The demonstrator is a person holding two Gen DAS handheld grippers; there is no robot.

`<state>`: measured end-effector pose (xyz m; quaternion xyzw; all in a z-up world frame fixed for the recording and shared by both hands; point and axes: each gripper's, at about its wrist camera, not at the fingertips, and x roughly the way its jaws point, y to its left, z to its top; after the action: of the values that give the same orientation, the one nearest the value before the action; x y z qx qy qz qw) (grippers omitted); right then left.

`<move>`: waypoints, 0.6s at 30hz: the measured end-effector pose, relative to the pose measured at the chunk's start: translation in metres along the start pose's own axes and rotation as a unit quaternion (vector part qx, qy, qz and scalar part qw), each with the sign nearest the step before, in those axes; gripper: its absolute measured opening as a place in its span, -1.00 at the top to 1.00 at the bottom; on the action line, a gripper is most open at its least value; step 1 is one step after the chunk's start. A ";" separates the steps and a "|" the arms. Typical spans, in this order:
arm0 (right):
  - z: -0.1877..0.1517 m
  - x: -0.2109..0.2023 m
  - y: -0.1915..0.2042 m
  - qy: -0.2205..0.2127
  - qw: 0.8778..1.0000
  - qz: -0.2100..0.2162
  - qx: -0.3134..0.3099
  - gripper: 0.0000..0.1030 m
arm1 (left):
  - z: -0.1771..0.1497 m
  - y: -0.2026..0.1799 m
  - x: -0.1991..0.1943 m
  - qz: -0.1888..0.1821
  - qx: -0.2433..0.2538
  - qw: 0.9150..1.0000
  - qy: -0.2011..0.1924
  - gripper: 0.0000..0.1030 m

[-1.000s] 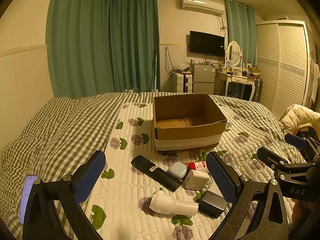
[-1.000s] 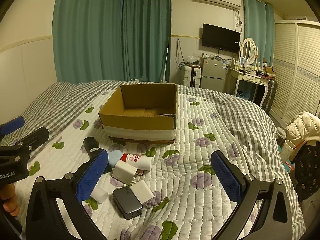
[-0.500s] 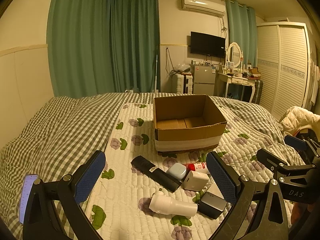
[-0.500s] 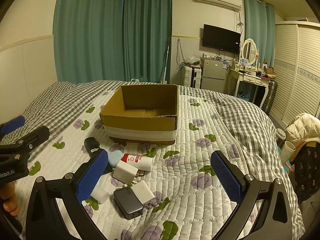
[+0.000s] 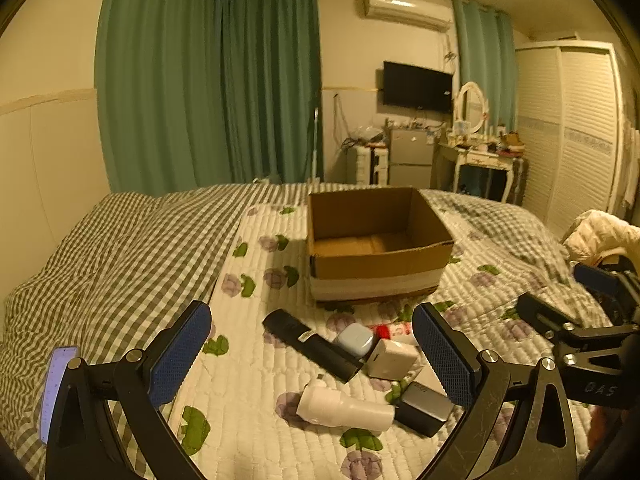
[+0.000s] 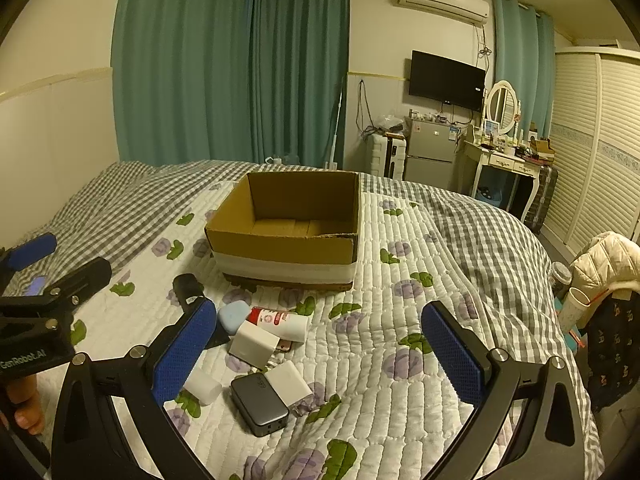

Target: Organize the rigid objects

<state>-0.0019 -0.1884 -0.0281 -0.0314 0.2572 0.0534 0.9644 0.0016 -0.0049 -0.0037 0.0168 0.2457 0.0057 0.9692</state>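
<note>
**Rigid objects clustered on quilt, box unfilled, both claws spread wide**

Rigid objects lie in a loose heap on the floral quilt (image 5: 248,364), at 6 o'clock from the open cardboard box (image 5: 376,240), whose floor shows bare. The left gripper (image 5: 312,354) has its jaws spread wide, holding nothing. In its view, the black remote (image 5: 310,344) sits between the pads, the white cylinder (image 5: 344,406) at 6 o'clock of that, and the grey power bank (image 5: 424,408) near the right pad. The right gripper (image 6: 320,354) is likewise spread and unladen. In its view, the heap lies toward its left pad: white charger (image 6: 254,344), red-and-white tube (image 6: 280,320), blue case (image 6: 234,317), power bank at 6 o'clock. No contact with either claw.
</note>
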 end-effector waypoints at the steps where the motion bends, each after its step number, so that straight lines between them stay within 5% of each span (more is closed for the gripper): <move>1: -0.001 0.002 -0.001 0.003 1.000 -0.001 -0.001 -1.00 | -0.001 0.000 0.005 0.001 -0.002 1.000 0.008 -1.00; 9: -0.020 0.042 -0.014 0.065 0.997 0.012 0.024 -1.00 | -0.034 -0.007 0.062 0.006 0.005 0.993 0.120 -0.99; 18: -0.036 0.074 -0.022 0.125 0.990 0.039 0.046 -1.00 | -0.080 -0.022 0.115 -0.003 0.020 0.973 0.232 -0.99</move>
<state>0.0469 -0.2069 -0.0956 0.0170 0.3792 0.0750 0.9221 0.0647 -0.0221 -0.1291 0.0334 0.4637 0.0018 0.8854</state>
